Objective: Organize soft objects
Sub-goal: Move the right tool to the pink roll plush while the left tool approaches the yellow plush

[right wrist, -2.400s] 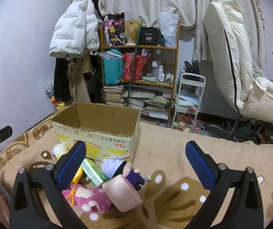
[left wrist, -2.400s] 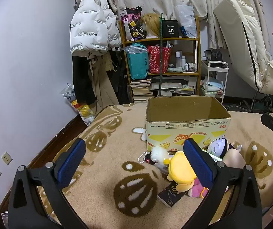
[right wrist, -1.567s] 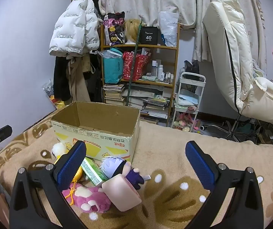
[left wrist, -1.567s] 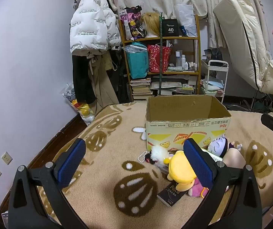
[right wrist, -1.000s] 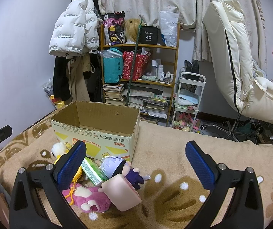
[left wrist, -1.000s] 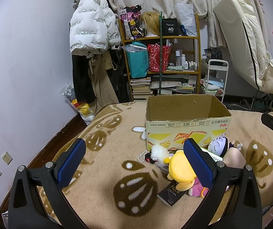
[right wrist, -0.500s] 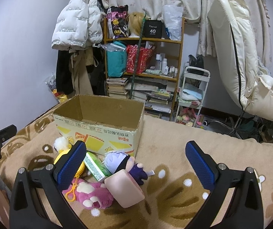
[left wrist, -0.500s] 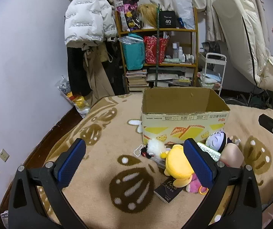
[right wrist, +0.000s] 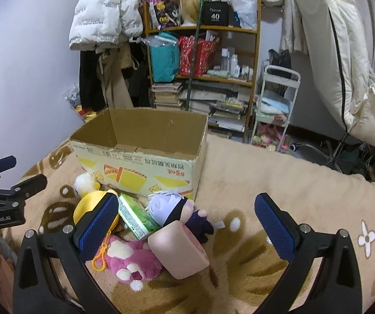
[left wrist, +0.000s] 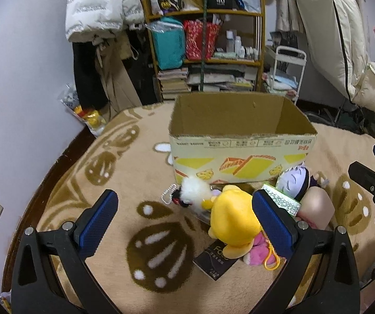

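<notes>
An open cardboard box (left wrist: pixel 242 154) (right wrist: pixel 140 167) stands on a tan patterned blanket. A heap of soft toys lies in front of it: a yellow plush (left wrist: pixel 233 222) (right wrist: pixel 89 205), a white fluffy toy (left wrist: pixel 194 192) (right wrist: pixel 84 181), a purple-haired doll (left wrist: pixel 293 183) (right wrist: pixel 171 208), a pink plush (right wrist: pixel 132 259) and a pink cushion (right wrist: pixel 178 246) (left wrist: pixel 315 208). My left gripper (left wrist: pixel 185 218) is open and empty above the blanket, left of the heap. My right gripper (right wrist: pixel 186 222) is open and empty above the heap.
A green packet (right wrist: pixel 133 216) and a dark booklet (left wrist: pixel 215 261) lie among the toys. A cluttered shelf (left wrist: pixel 205 41), hanging coats (left wrist: pixel 101 21), a white trolley (right wrist: pixel 274 104) and a cream chair (right wrist: pixel 344 52) stand behind the bed.
Both grippers have moved forward and tilted down toward the box and the toy heap, which now look larger. Both stay open and empty.
</notes>
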